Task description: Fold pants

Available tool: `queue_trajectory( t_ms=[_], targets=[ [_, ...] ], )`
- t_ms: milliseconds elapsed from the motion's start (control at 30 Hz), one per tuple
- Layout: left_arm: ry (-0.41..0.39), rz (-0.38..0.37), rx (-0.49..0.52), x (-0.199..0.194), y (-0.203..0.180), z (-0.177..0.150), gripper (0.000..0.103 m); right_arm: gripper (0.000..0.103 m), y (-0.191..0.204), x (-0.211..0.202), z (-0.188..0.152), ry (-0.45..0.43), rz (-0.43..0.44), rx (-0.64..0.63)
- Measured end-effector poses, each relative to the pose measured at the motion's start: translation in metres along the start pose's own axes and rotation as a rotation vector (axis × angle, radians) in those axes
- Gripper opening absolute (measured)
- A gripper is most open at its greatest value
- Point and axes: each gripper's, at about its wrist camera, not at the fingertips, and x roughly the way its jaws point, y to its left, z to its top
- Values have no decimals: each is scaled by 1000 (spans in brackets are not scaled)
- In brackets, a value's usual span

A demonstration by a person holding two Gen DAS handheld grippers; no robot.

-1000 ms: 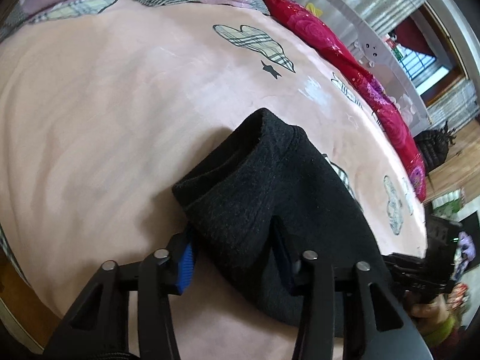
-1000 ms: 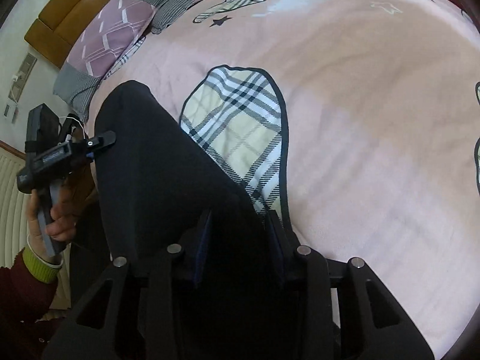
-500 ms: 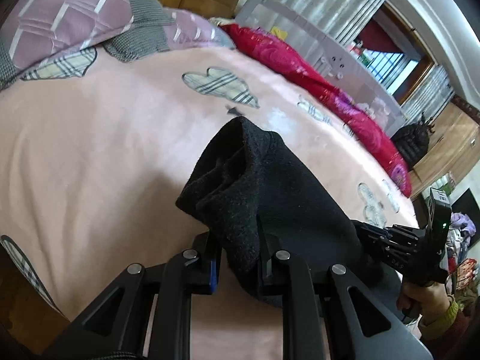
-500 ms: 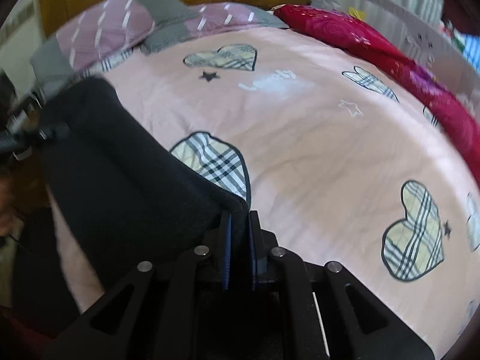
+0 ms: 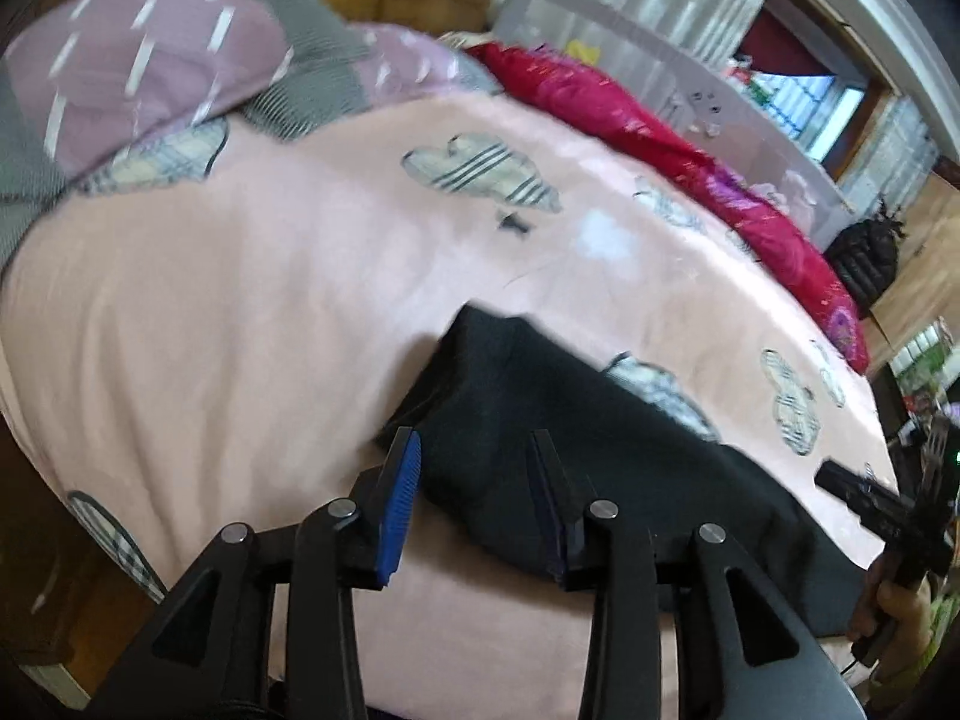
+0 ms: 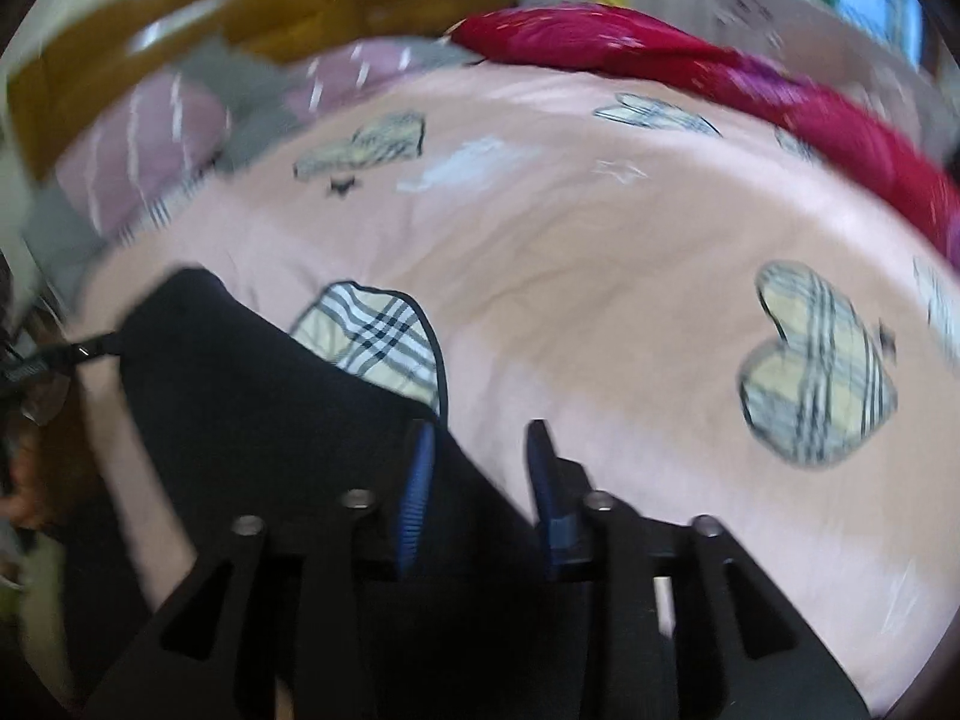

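Observation:
The black fleece pants (image 5: 600, 450) lie flat in a long band on the pink bedsheet (image 5: 210, 330). My left gripper (image 5: 474, 438) hovers above their left end. Its jaws are opening, and the blue pads stand apart from the cloth below them. In the right wrist view the pants (image 6: 240, 408) run from the left edge down under my right gripper (image 6: 480, 426). Its jaws are opening too, above the pants' right edge, and grip nothing. Each view also shows the other gripper at the far end, the right gripper (image 5: 864, 495) and the left gripper (image 6: 90, 354), each held by a hand.
The sheet bears plaid heart prints (image 6: 816, 372). Purple and grey pillows (image 5: 150, 60) lie by the wooden headboard (image 6: 270, 18). A red quilt (image 5: 690, 168) runs along the far side below a white rail. The bed's near edge drops off at the lower left (image 5: 72, 540).
Half a second ago both grippers were shut on raised folds of the pants. Both have since let go and risen, and the pants have dropped flat onto the sheet.

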Motion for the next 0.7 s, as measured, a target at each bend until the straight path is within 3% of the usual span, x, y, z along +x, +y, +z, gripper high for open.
queue_trajectory(
  t_ms=[100,233,400,467,700],
  targets=[
    [-4,-49,74,-9,-34,4,48,50,-20,-36,-27,-39,32,89],
    [34,-105,186,0,-89,-1,48,50,-43,-69,-71,-53,44,200],
    [116,-182,331,20,-166,-23,49,50,-65,-101,-125,-64,19,309],
    [162,-229,382,28,-197,-33,53,51,-74,-115,-143,-76,1,348],
    [326,-385,607,49,-298,-79,55,52,-101,-148,-192,-97,-41,475]
  ],
)
